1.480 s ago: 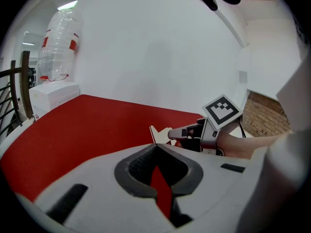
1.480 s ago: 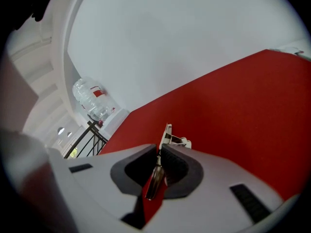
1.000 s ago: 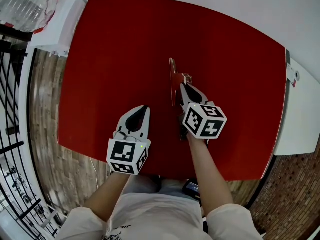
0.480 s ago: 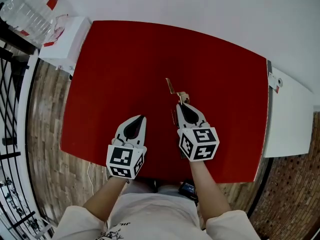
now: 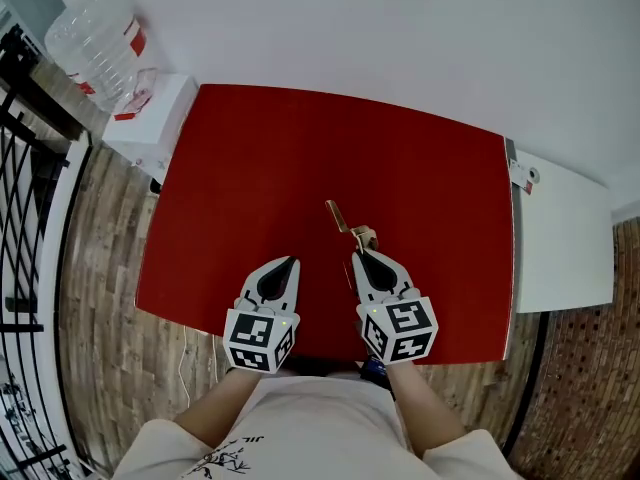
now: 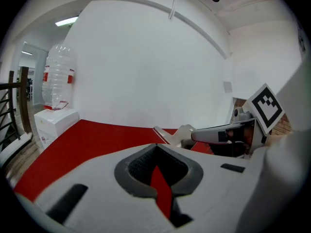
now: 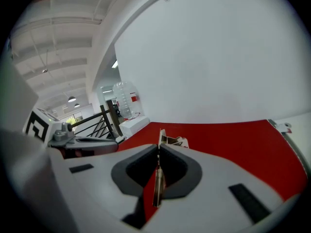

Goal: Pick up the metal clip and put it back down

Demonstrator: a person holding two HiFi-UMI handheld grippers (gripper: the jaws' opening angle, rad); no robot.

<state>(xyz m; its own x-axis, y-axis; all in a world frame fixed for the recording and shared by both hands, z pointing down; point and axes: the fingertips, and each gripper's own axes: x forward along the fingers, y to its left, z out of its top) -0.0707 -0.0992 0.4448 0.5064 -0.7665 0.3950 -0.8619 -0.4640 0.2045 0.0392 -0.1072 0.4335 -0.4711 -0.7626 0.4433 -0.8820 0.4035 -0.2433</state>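
Your right gripper is pinching the metal clip, held up off the red table.

Its jaws are pressed onto the clip's thin strip, and the folded end pokes out past the tips toward the white wall. Your left gripper sits just beside it, jaws pressed together on nothing. A water bottle stands on a white stand off the table's far left corner. A black railing runs along the left, and a white ledge meets the right edge. The marker cube covers your right hand, your arms cut off the table's near edge, and the clip's rear part is buried between the pads.
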